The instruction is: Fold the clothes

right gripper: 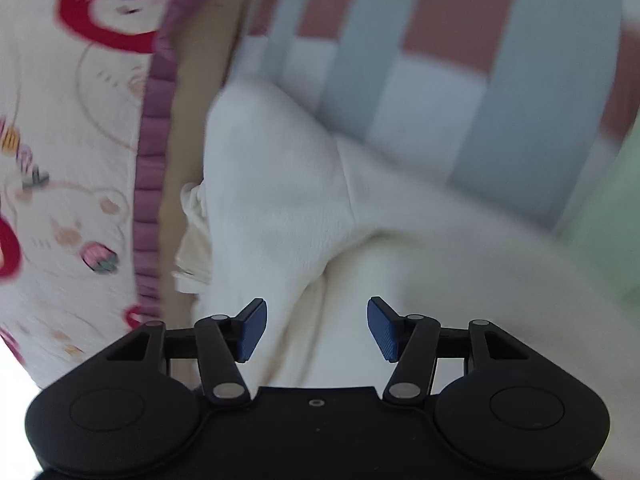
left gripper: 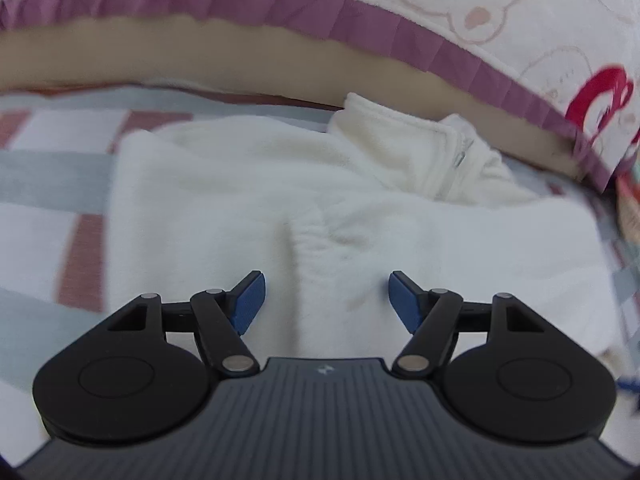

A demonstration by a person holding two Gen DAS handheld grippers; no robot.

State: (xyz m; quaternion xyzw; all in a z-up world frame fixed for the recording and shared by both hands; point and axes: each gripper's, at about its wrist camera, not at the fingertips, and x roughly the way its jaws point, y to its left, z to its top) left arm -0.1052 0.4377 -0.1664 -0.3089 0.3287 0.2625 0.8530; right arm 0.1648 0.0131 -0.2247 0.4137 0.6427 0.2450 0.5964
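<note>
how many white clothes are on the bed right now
1 that shows: a fluffy white garment with a zipper, spread on the checked sheet below the cartoon-print blanket. The right wrist view shows the same garment. More may lie out of view.

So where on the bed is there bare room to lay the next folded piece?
Bare checked sheet lies left of the white fleece garment in the left wrist view, up to the tan strip under the cartoon-print quilt. More sheet shows beyond the garment in the right view. Crowded where the zipped collar meets the quilt.
</note>
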